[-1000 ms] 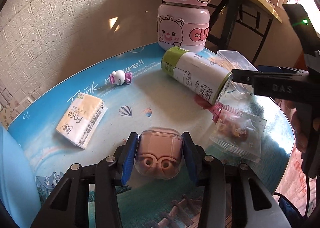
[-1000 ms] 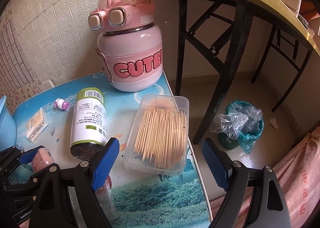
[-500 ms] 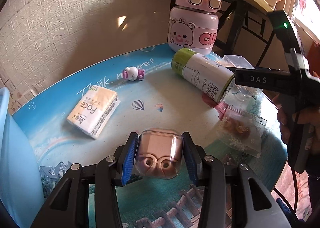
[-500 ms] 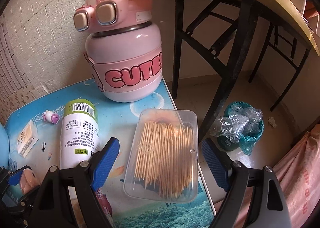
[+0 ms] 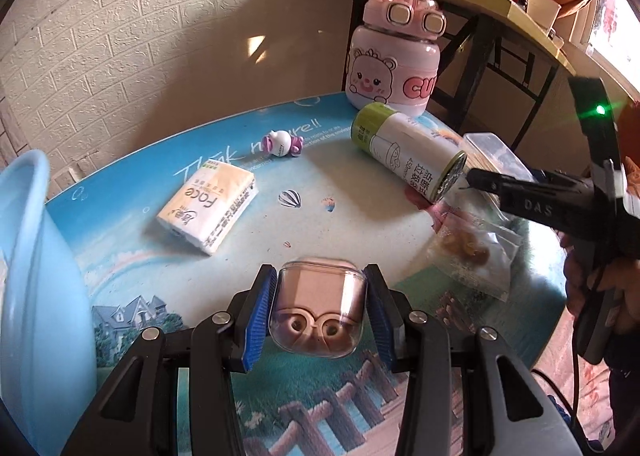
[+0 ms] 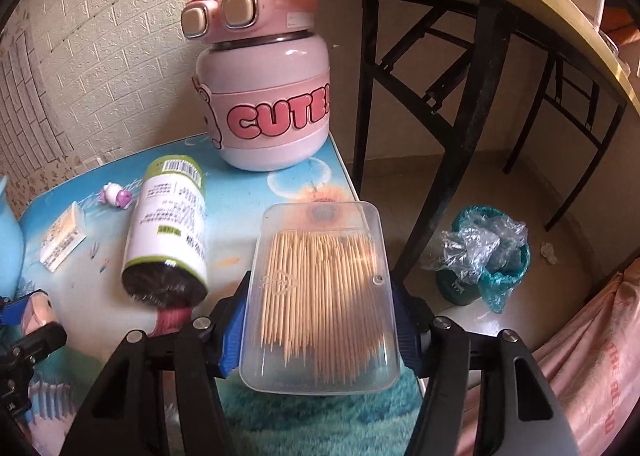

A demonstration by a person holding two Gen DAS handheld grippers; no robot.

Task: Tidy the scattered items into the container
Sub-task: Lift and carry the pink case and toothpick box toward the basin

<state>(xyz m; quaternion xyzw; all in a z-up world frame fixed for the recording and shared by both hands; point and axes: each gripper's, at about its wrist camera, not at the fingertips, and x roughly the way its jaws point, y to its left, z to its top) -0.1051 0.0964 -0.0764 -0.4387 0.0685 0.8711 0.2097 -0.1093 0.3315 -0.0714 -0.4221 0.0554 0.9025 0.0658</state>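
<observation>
My left gripper (image 5: 318, 310) is shut on a small pink case in a clear cover (image 5: 316, 308) and holds it above the round table (image 5: 352, 192). The light blue basin (image 5: 36, 256) stands at the far left. My right gripper (image 6: 320, 316) is shut on a clear box of toothpicks (image 6: 320, 296) at the table's right edge. A tissue pack (image 5: 208, 208), a small pink and white toy (image 5: 280, 144), a green-capped roll canister (image 5: 408, 152) lying on its side and a clear snack bag (image 5: 468, 252) lie on the table.
A large pink "CUTE" bottle (image 6: 264, 96) stands at the back of the table. A black-legged table (image 6: 480, 116) stands close behind. A bin with a plastic bag (image 6: 484, 256) is on the floor to the right. A brick wall runs behind.
My right gripper has moved forward and closed around the toothpick box. My left gripper has carried the pink case leftward, bringing the blue basin into view.
</observation>
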